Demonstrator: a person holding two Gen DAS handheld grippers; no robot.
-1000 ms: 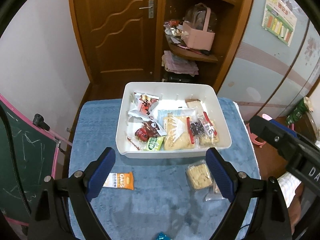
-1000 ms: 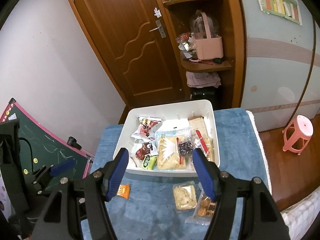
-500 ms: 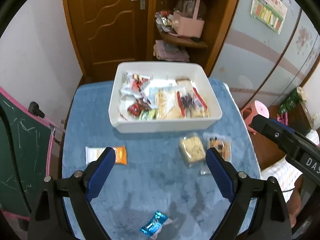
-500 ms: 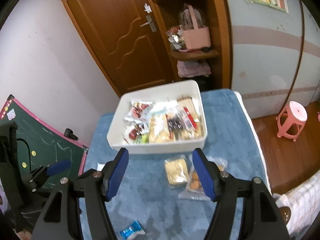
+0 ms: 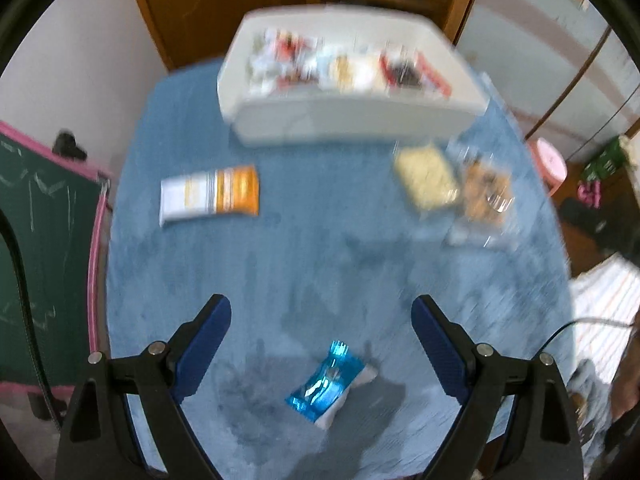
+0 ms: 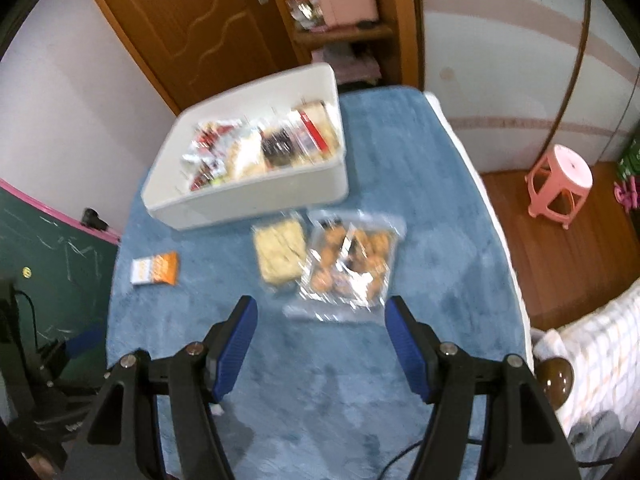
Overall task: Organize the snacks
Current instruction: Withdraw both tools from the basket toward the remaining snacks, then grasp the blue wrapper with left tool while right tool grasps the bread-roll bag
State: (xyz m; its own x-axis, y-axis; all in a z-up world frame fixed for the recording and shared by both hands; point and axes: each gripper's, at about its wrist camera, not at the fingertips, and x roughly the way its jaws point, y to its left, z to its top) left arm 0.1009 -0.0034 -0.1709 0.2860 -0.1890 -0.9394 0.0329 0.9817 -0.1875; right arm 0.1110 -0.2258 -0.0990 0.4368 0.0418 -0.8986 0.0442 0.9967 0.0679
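Note:
A white bin [image 5: 360,120] [image 6: 256,196] holding several snack packets stands at the far side of a blue cloth. My left gripper [image 5: 322,312] hangs open above the cloth, with a small blue packet [image 5: 326,386] lying between and just below its fingers, untouched. An orange and white bar [image 5: 210,196] [image 6: 156,269] lies to the left. My right gripper [image 6: 320,312] is open and empty, just short of a clear bag of brown cookies [image 6: 350,264]; a clear pack of pale crackers [image 6: 280,254] lies beside that bag. Both views are blurred by motion.
The blue-covered table [image 6: 420,184] ends at the right above a wooden floor with a pink stool [image 6: 558,180]. A green chalkboard [image 5: 36,240] leans at the left. A wooden door [image 6: 188,20] and shelves stand behind the bin.
Both grippers have dropped toward the cloth and tilted downward. The bin has slid to the top of each view, and the blue packet has come between the left fingers. Neither gripper's opening changed.

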